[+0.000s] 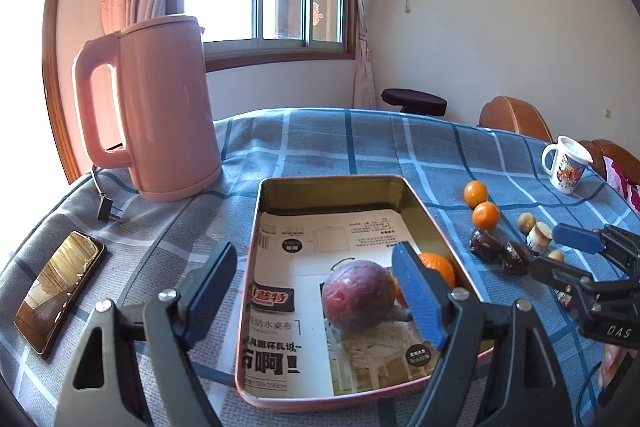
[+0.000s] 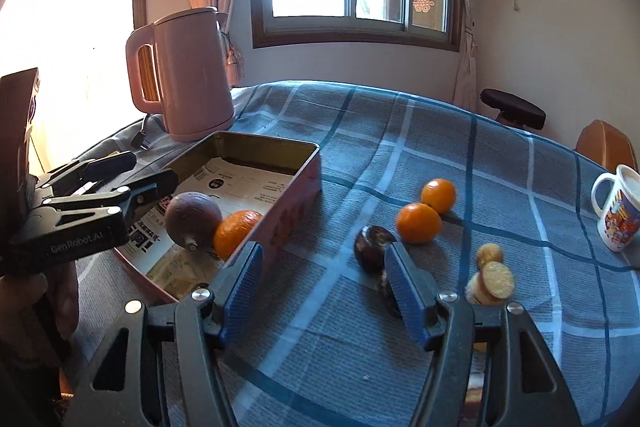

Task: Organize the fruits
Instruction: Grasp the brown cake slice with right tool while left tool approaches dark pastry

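A metal tray (image 1: 256, 227) lined with printed paper sits on the blue checked cloth. In it lie a purple passion fruit (image 1: 358, 295) and an orange (image 1: 438, 267); both show in the right wrist view, the passion fruit (image 2: 192, 219) beside the orange (image 2: 234, 231). My left gripper (image 1: 316, 303) is open above the tray, empty, the fruit near its right finger. On the cloth lie two oranges (image 2: 418, 223) (image 2: 439, 195), dark wrinkled fruits (image 2: 372, 247) and small yellow-brown fruits (image 2: 490, 281). My right gripper (image 2: 324, 291) is open and empty over the cloth, next to a dark fruit.
A pink kettle (image 1: 160, 107) stands behind the tray, its plug (image 1: 108, 207) on the cloth. A phone (image 1: 60, 291) lies at the left. A printed mug (image 1: 566, 165) stands at the far right. Chairs stand beyond the table's far edge.
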### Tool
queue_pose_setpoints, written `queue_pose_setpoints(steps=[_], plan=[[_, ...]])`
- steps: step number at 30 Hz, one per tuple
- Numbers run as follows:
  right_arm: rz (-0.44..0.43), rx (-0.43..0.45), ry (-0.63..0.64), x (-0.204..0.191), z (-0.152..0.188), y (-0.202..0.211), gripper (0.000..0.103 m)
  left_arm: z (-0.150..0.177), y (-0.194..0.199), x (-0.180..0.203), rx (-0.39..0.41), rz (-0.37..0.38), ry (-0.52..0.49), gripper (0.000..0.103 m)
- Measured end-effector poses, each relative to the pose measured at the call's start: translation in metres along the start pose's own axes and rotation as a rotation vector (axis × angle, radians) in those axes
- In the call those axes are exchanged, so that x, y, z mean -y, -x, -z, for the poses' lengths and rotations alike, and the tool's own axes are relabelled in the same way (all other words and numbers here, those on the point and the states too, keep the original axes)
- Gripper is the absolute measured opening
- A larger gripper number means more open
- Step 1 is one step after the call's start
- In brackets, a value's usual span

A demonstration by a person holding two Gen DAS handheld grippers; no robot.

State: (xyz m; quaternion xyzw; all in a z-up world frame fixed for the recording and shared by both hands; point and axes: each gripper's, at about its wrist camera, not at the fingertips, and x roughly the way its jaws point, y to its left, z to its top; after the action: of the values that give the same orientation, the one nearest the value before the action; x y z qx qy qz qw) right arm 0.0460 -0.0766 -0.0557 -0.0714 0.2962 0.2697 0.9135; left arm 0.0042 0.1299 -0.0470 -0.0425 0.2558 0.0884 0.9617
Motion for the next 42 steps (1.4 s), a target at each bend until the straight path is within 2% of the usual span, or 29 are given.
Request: queue_pose_setpoints(steps=[2,5,8,13,16,24,25,26,27,31,35,42], plan=[[0.05,-0.001,-0.033,0.02,0.01,0.014,0.065,0.001,0.004,-0.006,0.016,-0.025,0.014,0.09],[0.107,-0.015,-0.075,0.046,0.022,0.029,0.065,-0.002,0.008,-0.025,0.024,-0.079,0.064,0.09],[0.128,-0.047,-0.086,0.059,0.029,0.033,0.065,-0.008,0.013,-0.045,0.034,-0.118,0.115,0.09],[0.109,-0.054,-0.106,0.064,0.037,0.032,0.065,-0.018,0.021,-0.062,0.055,-0.154,0.16,0.09],[0.087,-0.071,-0.097,0.059,0.037,0.025,0.065,-0.021,0.022,-0.053,0.051,-0.119,0.155,0.09],[0.063,-0.157,-0.081,0.054,0.037,0.007,0.065,-0.015,0.016,0.016,0.02,0.0,0.011,0.09],[0.056,-0.176,-0.087,0.056,0.037,0.004,0.061,-0.014,0.016,0.025,0.016,0.017,-0.007,0.09],[0.046,-0.192,-0.092,0.057,0.038,0.001,0.043,-0.013,0.016,0.033,0.012,0.034,-0.026,0.09],[0.044,-0.201,-0.098,0.058,0.038,-0.001,0.037,-0.013,0.017,0.04,0.011,0.047,-0.044,0.09],[0.044,-0.191,-0.098,0.058,0.039,0.002,0.037,-0.012,0.017,0.068,-0.002,0.103,-0.098,0.09],[0.065,-0.132,-0.125,0.065,0.034,0.013,0.037,-0.015,0.012,0.098,-0.015,0.163,-0.139,0.09],[0.157,-0.076,-0.174,0.093,0.026,0.02,0.037,-0.01,-0.018,0.155,-0.111,0.24,-0.206,0.089]])
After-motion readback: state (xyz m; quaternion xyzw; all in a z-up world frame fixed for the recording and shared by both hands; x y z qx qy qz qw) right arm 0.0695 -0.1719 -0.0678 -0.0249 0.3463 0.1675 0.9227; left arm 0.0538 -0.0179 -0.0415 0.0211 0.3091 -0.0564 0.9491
